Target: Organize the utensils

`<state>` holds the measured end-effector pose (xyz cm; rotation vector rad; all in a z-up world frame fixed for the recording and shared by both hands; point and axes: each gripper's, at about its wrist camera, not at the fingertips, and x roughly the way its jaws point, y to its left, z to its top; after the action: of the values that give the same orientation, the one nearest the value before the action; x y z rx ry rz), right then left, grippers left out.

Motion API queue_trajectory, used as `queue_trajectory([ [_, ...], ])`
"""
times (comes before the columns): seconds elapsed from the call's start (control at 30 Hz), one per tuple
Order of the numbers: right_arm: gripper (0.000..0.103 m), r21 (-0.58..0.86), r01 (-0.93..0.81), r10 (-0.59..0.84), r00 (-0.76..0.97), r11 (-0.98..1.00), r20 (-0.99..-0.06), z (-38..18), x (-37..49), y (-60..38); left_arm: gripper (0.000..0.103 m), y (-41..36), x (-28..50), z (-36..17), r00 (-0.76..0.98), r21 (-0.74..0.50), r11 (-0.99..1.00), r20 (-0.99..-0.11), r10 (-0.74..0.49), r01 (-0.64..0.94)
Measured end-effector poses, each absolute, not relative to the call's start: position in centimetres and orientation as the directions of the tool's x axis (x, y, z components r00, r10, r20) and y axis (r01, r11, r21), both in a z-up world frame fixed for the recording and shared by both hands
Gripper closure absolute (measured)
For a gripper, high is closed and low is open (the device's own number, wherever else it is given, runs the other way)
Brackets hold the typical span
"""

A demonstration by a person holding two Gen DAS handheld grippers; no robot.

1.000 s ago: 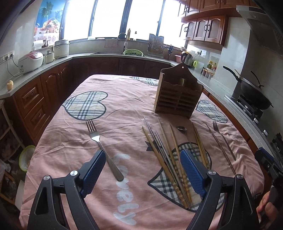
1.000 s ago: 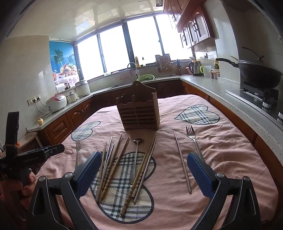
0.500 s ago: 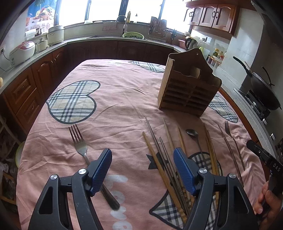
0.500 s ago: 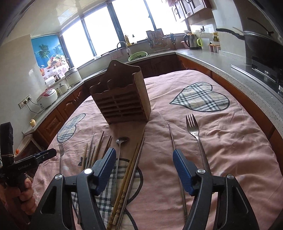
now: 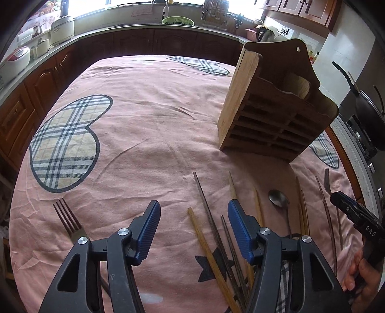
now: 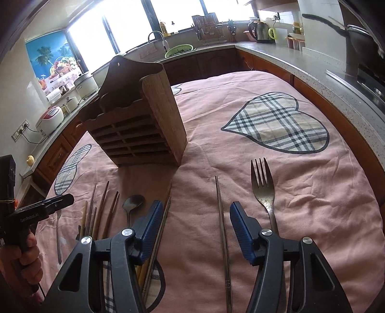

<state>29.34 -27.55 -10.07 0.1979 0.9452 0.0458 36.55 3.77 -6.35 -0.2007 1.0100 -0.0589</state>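
Note:
A wooden utensil holder (image 5: 274,108) stands upright on the pink tablecloth (image 5: 149,125); it also shows in the right wrist view (image 6: 139,125). Several wooden and metal chopsticks (image 5: 211,240) and a spoon (image 5: 279,199) lie in front of it. A fork (image 5: 69,221) lies left of my left gripper (image 5: 193,228), which is open and empty just above the chopstick tips. My right gripper (image 6: 195,228) is open and empty, low over a metal chopstick (image 6: 222,231), with a second fork (image 6: 263,190) to its right and the spoon (image 6: 132,204) to its left.
Dark wood cabinets and a grey counter (image 6: 324,65) ring the table. A wok (image 5: 368,113) sits on the stove at right. A rice cooker (image 6: 49,118) and pots stand on the left counter. The sink and a green basket (image 5: 178,20) are at the back.
Both grippers have moved forward and lower toward the table and the holder. Both jaws have narrowed a little but stay open.

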Motion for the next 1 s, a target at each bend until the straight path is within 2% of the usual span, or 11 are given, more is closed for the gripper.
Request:
queue_trajectory([
  [0.13,0.053,0.184,0.049,0.125,0.563,0.982,-0.817,-10.8,30.9,-28.0,0.058,3.5,38.8,-7.8,0.493,-0.199,0.979,-0.856,-0.152,-0.045],
  [0.47,0.064,0.151,0.041,0.108,0.519,0.988,-0.848,-12.2,33.8,-28.1,0.069,2.6,42.5,-9.9,0.453,-0.177,0.983,-0.881,-0.137,-0.046],
  [0.5,0.067,0.148,0.040,0.107,0.511,0.988,-0.853,-12.5,34.1,-28.1,0.072,2.5,42.7,-10.0,0.453,-0.171,0.984,-0.882,-0.133,-0.046],
  [0.53,0.068,0.143,0.040,0.104,0.502,0.989,-0.858,-12.8,34.4,-28.1,0.080,2.3,42.8,-10.1,0.453,-0.167,0.985,-0.882,-0.130,-0.042],
  [0.63,0.080,0.098,0.036,0.067,0.501,0.995,-0.863,-13.0,34.7,-27.7,0.093,1.6,42.8,-10.3,0.456,-0.152,0.988,-0.881,-0.125,-0.023],
  [0.7,0.099,0.094,0.033,0.065,0.499,0.995,-0.864,-13.1,34.8,-27.6,0.096,1.2,42.6,-10.3,0.459,-0.151,0.988,-0.879,-0.128,-0.013],
  [1.0,0.100,0.127,-0.002,0.105,0.570,0.992,-0.815,-9.3,33.0,-26.6,0.098,2.6,39.8,-6.6,0.527,-0.245,0.969,-0.825,-0.204,-0.009],
])
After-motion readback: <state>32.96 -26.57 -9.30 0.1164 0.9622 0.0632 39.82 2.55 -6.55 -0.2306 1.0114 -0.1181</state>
